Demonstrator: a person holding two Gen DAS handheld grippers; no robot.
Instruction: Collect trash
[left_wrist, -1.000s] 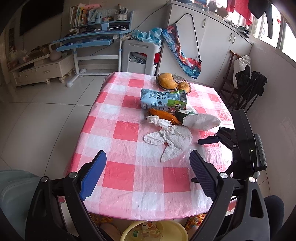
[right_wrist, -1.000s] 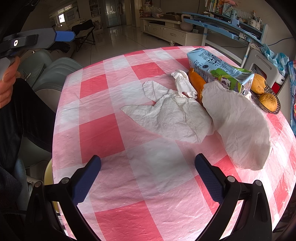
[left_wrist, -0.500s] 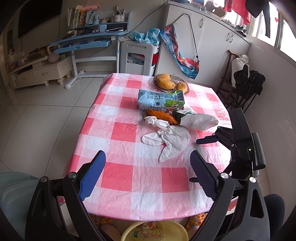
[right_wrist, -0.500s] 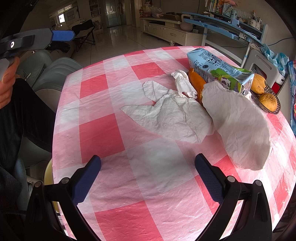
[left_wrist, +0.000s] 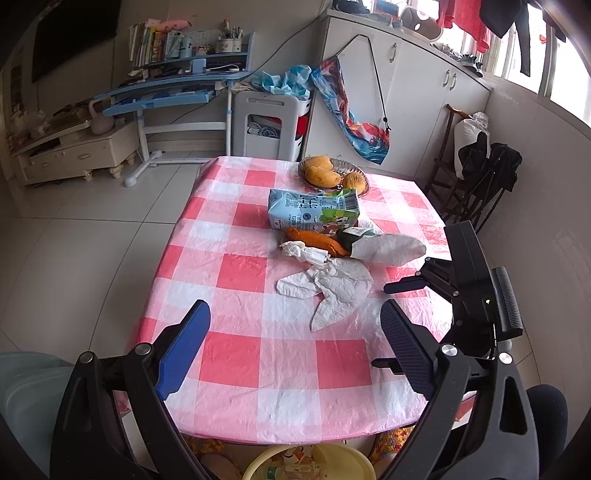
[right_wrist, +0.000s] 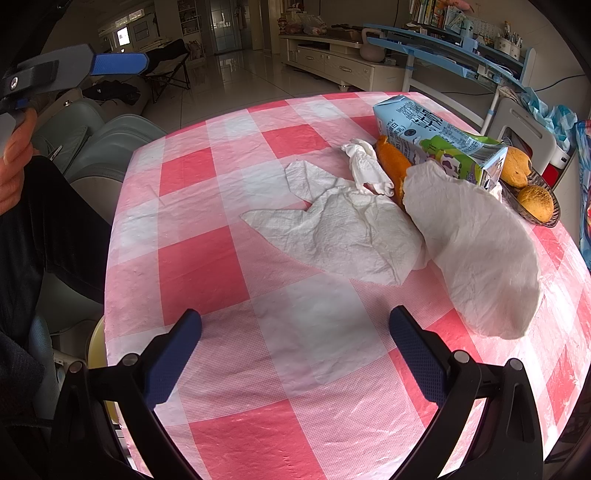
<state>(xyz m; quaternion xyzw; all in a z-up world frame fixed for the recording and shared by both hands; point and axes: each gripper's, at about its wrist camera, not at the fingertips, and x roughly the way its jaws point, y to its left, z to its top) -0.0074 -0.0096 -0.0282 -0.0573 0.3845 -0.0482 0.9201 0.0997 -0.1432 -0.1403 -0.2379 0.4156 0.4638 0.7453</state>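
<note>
Glass dish (left_wrist: 364, 181) at far bench (left_wrist: 236, 354) edge holds yellow-orange fruit (left_wrist: 323, 173). Yellow bin (left_wrist: 354, 459) below near edge — bottle and wrappers inside. Milk carton (left_wrist: 314, 212), orange peel (left_wrist: 314, 240), crumpled tissues (right_wrist: 343, 232) lie mid-bench, touching. Left gripper (left_wrist: 295, 350) wide, empty, above near edge; right gripper (right_wrist: 295, 350) wide, empty, low before the tissues.

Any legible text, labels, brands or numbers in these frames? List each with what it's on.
None can be quoted.
Milk carton: dense print, large characters and a barcode, all too blurred to read.
Dark wrapper under the tissue: small label, unreadable.
Book spines on the shelf: too small.
Bottle label in the yellow bin: too small.
Both claws: no markings visible.
</note>
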